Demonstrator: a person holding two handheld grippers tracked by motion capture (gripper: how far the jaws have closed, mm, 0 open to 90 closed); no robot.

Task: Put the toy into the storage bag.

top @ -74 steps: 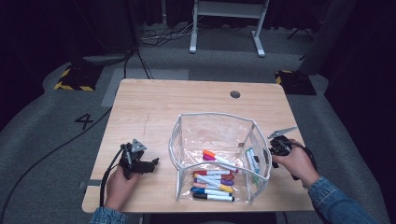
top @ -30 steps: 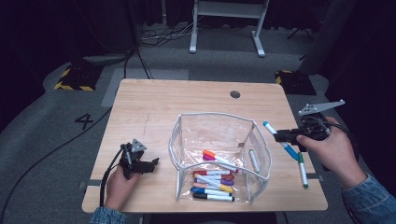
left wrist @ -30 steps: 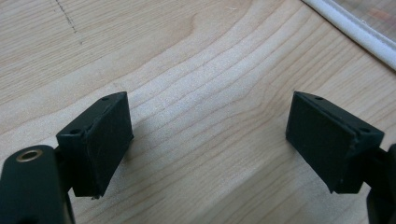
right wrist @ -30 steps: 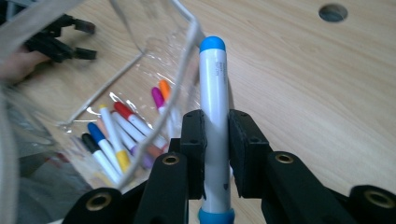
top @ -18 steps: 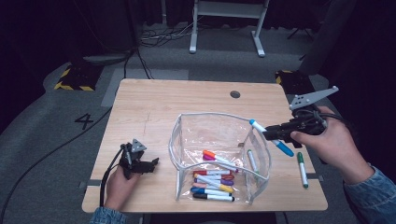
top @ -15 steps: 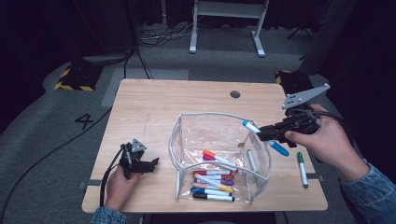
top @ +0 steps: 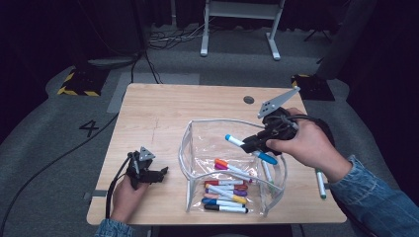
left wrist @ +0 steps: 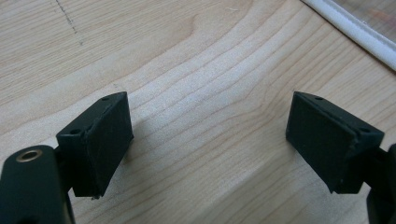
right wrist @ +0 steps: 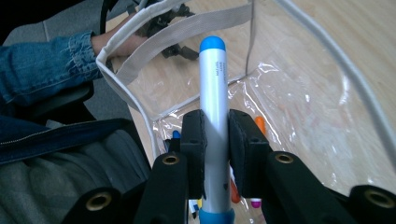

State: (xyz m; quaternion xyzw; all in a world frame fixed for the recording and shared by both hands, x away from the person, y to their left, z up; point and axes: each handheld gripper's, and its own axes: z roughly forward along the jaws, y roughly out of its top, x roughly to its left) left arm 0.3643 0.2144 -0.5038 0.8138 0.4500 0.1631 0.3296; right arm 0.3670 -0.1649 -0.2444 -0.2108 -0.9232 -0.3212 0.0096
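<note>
right gripper (top: 254,144) clamped across the barrel of a blue-capped marker (top: 245,148), pads squeezing it from both sides as seen along the jaws in the right gripper view (right wrist: 215,140); marker (right wrist: 213,107) held above the open mouth of the clear pouch (top: 190,148), tilted, one blue end toward the pouch's far wall, the other toward the near right corner

left gripper (top: 163,171) resting on the table (top: 158,108) just left of the pouch, jaws standing wide apart with nothing but bare wood between them (left wrist: 205,140), pouch's white piping at the top right corner (left wrist: 355,32)

for a clean drop:
- bring the marker over the middle of the opening, clear of the white rim (right wrist: 140,46), before lowering
- turn the wrist so the barrel lies along the pile of markers (top: 226,190) already at the bottom, not crosswise
- lower well inside the walls, then ease the jaws apart; releasing high likely means a bounce off the soft plastic or a tip over the rim
- withdraw straight up, so as not to snag the floppy wall and drag the pouch
- probably worth pinning the pouch's left edge with the idle gripper if it starts sliding

one more marker (top: 320,182), green-capped, lying on the table near the right edge, well apart from the pouch, likely next
</note>
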